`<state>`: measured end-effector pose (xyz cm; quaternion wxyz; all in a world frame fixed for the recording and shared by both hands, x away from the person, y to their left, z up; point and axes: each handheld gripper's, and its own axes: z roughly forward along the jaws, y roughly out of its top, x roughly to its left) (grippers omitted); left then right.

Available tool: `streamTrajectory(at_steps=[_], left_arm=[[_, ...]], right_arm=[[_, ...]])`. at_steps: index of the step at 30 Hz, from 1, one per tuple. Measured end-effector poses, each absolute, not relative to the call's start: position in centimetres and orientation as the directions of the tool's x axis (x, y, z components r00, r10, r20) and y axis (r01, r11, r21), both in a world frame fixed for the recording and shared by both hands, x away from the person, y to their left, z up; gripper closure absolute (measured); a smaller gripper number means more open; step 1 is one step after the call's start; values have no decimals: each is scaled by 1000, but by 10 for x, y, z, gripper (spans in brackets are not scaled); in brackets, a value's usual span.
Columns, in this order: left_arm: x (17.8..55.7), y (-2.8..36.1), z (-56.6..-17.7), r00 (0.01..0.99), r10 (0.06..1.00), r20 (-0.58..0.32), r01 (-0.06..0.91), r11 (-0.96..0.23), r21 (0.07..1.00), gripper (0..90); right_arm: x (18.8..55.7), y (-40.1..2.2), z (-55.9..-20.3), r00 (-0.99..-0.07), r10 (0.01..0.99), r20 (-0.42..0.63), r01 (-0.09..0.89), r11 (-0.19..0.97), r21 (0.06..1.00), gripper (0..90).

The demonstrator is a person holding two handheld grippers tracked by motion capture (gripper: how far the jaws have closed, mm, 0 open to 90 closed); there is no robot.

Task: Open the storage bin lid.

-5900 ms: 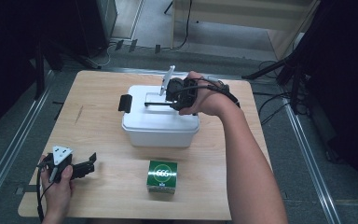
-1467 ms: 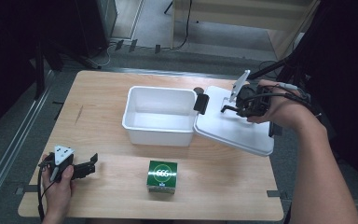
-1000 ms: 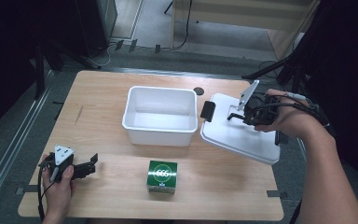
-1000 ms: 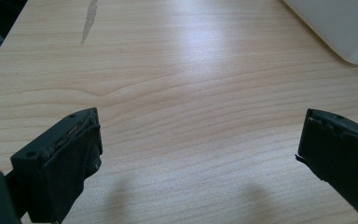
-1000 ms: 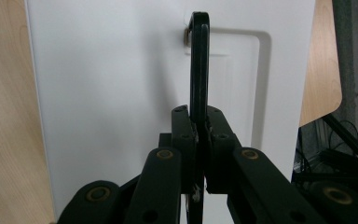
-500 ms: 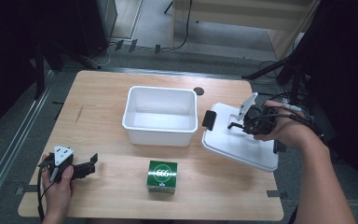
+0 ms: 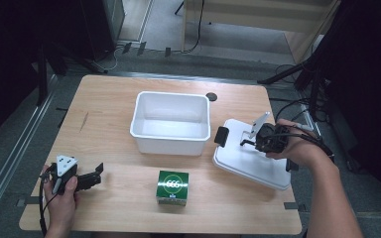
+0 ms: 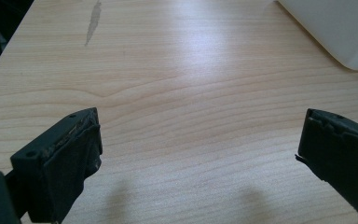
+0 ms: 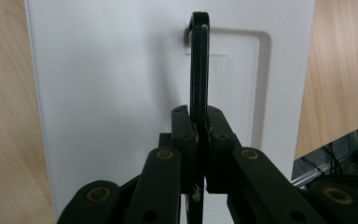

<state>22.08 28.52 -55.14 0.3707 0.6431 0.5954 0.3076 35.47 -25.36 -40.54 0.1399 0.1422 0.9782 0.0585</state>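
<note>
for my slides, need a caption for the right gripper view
Right tool clamped on the thin black handle of a flat white plastic lid above the wooden table.

1. Left gripper (image 7: 92, 177), lower left of the high view: black body, grey three-cornered plate on top, black cable looping below.
2. Right gripper (image 9: 199, 122): black linkage arms, brass-coloured pivot pins, small screw holes.
3. Both forearms bare, no sleeves.

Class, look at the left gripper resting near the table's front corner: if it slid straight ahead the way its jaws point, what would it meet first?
Probably the green box: the open left gripper points along the table toward it, though alignment is uncertain.
</note>
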Motion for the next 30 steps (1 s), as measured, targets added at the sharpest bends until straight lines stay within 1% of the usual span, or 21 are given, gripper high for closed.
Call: streamTrajectory(at_steps=[6, 13, 17, 22, 24, 27, 29, 30], left_arm=[[220, 284, -551, 99, 995, -27, 531, -30, 847, 2], [218, 283, -551, 95, 995, -23, 524, -30, 851, 2], [219, 283, -551, 93, 995, -26, 525, -27, 851, 2], [219, 284, -551, 93, 995, -38, 526, -17, 850, 2], [219, 284, -551, 94, 995, -39, 526, -16, 850, 2], [219, 284, -551, 94, 995, -39, 527, -16, 850, 2], [219, 285, -551, 94, 995, -39, 528, -16, 849, 2], [219, 285, -551, 93, 995, -41, 528, -14, 849, 2]], right_arm=[[356, -257, -423, -919, 313, -239, 278, 946, 169, 852], [353, -259, -441, -913, 321, -251, 284, 943, 173, 852], [352, -262, -453, -912, 326, -248, 293, 943, 158, 852], [351, -260, -462, -909, 334, -249, 298, 939, 174, 852], [352, -259, -461, -906, 340, -252, 298, 935, 191, 852], [353, -256, -462, -906, 340, -253, 298, 936, 190, 850], [352, -254, -462, -907, 337, -252, 295, 937, 188, 827], [351, -254, -462, -908, 338, -247, 296, 936, 192, 784]])
